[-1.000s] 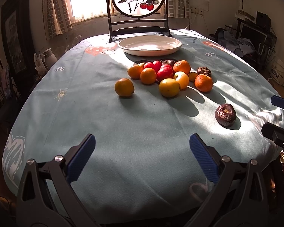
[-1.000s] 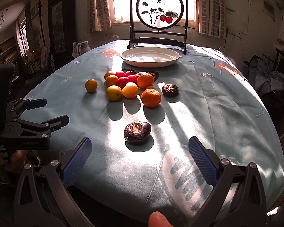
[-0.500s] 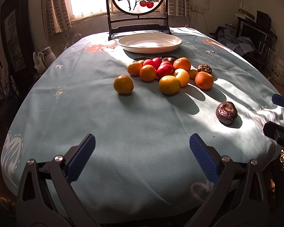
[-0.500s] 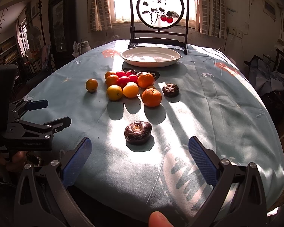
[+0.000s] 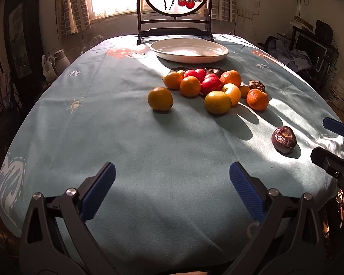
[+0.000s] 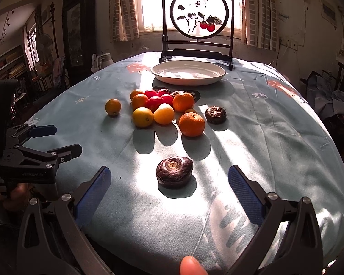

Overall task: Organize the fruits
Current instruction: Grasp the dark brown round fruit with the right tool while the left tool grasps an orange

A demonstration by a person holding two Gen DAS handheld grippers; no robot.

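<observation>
Left gripper (image 5: 172, 183) hung wide open and empty over the table's near edge; the cluster of orange, yellow and red fruits (image 5: 208, 87) lay well ahead, short of the white oval plate (image 5: 189, 50) at the far edge. Right gripper (image 6: 169, 183), equally open and empty, framed the dark wrinkled round fruit (image 6: 174, 171) just ahead between its fingers, making it the nearer tool.

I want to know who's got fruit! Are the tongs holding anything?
No. Both the left tongs and right tongs are open with nothing between them; all fruit lies on the tablecloth.
</observation>
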